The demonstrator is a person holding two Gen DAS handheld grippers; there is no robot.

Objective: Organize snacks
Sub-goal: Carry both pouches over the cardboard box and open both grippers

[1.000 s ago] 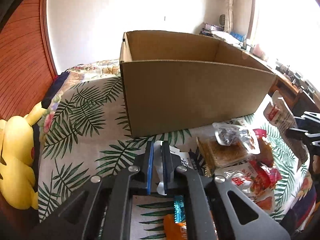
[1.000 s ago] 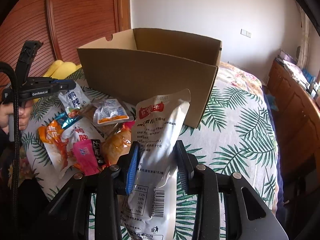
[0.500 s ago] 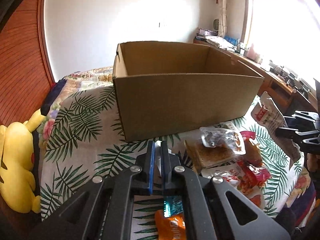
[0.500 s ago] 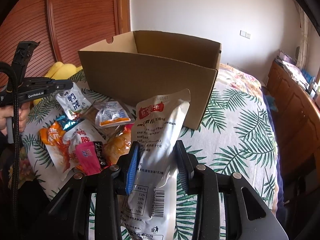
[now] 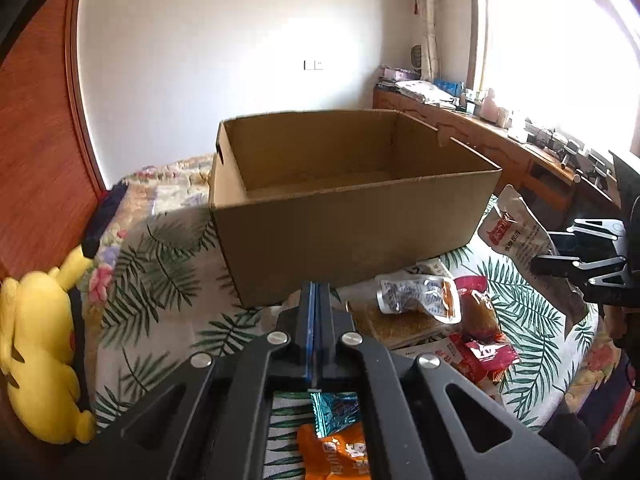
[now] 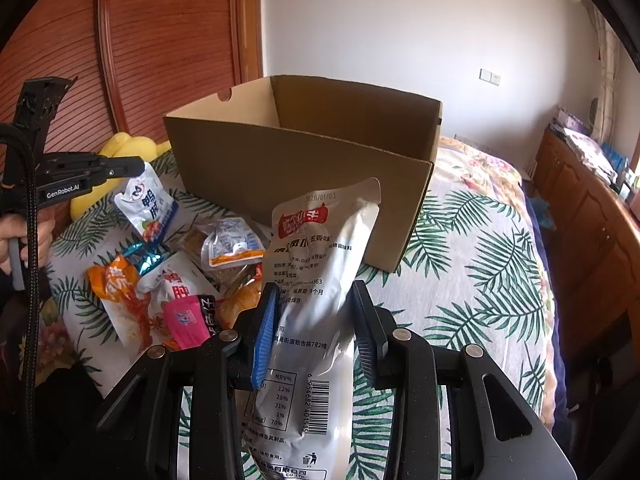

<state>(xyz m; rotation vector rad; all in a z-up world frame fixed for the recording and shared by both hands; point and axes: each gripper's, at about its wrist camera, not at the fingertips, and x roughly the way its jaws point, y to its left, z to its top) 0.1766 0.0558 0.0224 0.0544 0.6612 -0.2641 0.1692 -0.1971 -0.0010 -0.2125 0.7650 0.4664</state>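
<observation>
On the bed (image 6: 480, 240), toward its headboard end, an open cardboard box (image 5: 348, 216) is recorded; the part of its floor that shows is bare, so no snack is judged to be stowed yet. Beside the box's near wall a loose heap of snack packets (image 6: 188, 276) is listed: an orange packet (image 6: 116, 280), a pink packet (image 6: 186, 318), a clear-wrapped packet (image 6: 232, 246) and others, all still unsorted. The left tongs (image 6: 138, 166) are seen pinched fully together on the top edge of a small white-and-blue pouch (image 6: 150, 208), which hangs lifted clear of the heap, short of the box. The right tongs (image 6: 314, 320) are narrowed around a tall silver pouch (image 6: 320, 264), held upright before the box's near corner. A yellow plush toy (image 5: 36, 356) lies at the bed's edge, outside the task. Progress is judged early: two items are in hand, and the heap is left to be cleared.
</observation>
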